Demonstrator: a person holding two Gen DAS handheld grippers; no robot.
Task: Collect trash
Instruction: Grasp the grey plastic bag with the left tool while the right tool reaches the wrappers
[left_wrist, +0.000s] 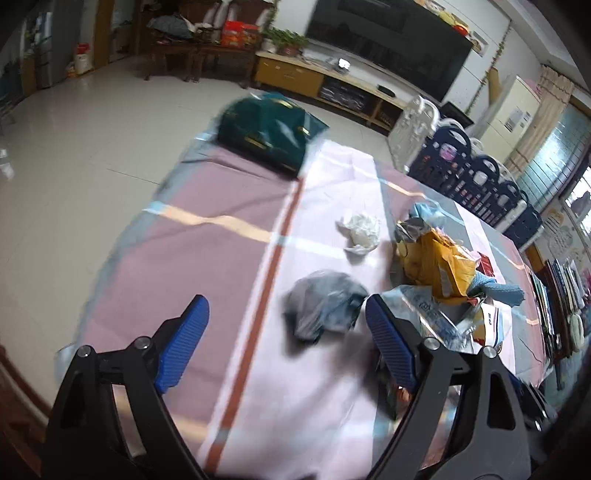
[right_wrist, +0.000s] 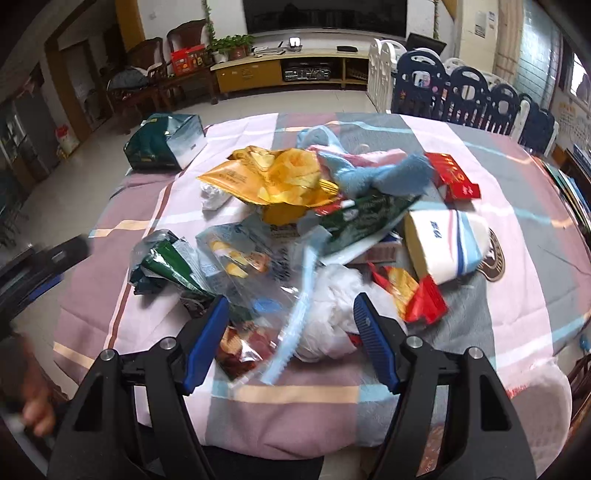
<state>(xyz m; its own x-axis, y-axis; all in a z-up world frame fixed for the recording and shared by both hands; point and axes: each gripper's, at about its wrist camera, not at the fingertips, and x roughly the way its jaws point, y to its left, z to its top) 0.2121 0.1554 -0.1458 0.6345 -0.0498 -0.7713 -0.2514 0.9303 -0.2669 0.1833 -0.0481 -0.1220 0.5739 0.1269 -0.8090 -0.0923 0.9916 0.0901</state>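
Trash is heaped on a table with a pink and grey striped cloth (right_wrist: 517, 295). My right gripper (right_wrist: 291, 301) is open over the heap's near edge. A clear plastic bag (right_wrist: 255, 273) and a crumpled white bag (right_wrist: 332, 306) lie between its blue fingers, and the pads do not press on them. Further back lie a yellow snack bag (right_wrist: 280, 177) and a green wrapper (right_wrist: 365, 214). My left gripper (left_wrist: 286, 306) is open over the cloth, with a crumpled grey bag (left_wrist: 321, 302) just ahead between its fingertips. A white paper wad (left_wrist: 360, 230) lies beyond it.
A dark green gift bag (left_wrist: 266, 133) lies at the table's far left corner. A tissue pack (right_wrist: 443, 240), a red wrapper (right_wrist: 454, 177) and a blue cloth (right_wrist: 388, 177) sit on the heap's right side. Navy and white fence panels (right_wrist: 461, 92) stand behind the table.
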